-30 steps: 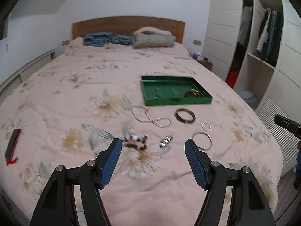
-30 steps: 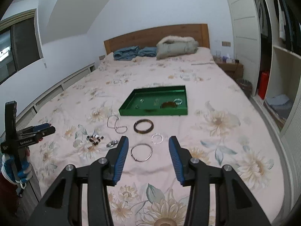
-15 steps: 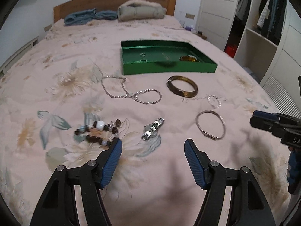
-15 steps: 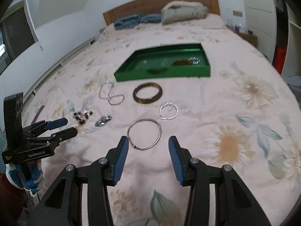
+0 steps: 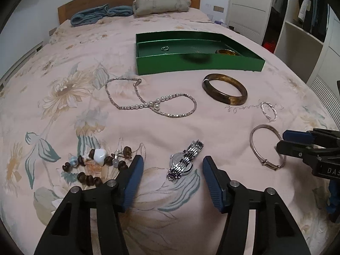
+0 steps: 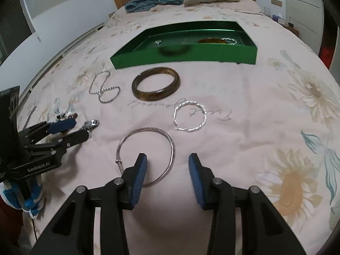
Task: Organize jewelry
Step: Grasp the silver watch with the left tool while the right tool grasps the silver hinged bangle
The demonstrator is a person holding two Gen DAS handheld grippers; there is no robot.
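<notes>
Left gripper (image 5: 172, 165), wide open and empty, now straddles the watch (image 5: 184, 161); beads (image 5: 93, 165) crowd its 9 o'clock finger. Right gripper (image 6: 167, 165), equally open and empty, has closed on the bangle (image 6: 146, 146). Tray (image 5: 199, 60) sits at 12 o'clock.

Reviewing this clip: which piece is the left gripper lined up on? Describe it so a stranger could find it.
Start at the green tray on the bed, then come down past the brown bangle. The silver watch lies between the left gripper fingers, the only piece with a dial and a link band.
</notes>
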